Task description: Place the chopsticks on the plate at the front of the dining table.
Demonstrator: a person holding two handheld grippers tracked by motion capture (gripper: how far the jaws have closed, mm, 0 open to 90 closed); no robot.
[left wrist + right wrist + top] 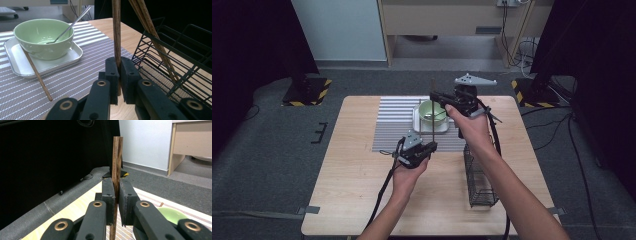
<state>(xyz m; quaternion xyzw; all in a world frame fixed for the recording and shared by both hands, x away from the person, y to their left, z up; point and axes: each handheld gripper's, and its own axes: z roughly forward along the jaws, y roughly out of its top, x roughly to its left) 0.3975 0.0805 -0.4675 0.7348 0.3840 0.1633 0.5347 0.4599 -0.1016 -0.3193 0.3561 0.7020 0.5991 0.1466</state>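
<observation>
I've got one chopstick (433, 112) upright, clamped by both left gripper (430, 148) & right gripper (435, 96). Two already in basket (479, 175); another still leans on tray (15, 51).

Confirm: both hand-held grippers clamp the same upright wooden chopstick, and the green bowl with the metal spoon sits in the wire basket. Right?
Not quite. The green bowl with the metal spoon sits on the white tray on the striped mat, not in the wire basket; the left gripper view shows it. The rest holds: left hand-held gripper and right hand-held gripper both clamp the upright chopstick.
</observation>
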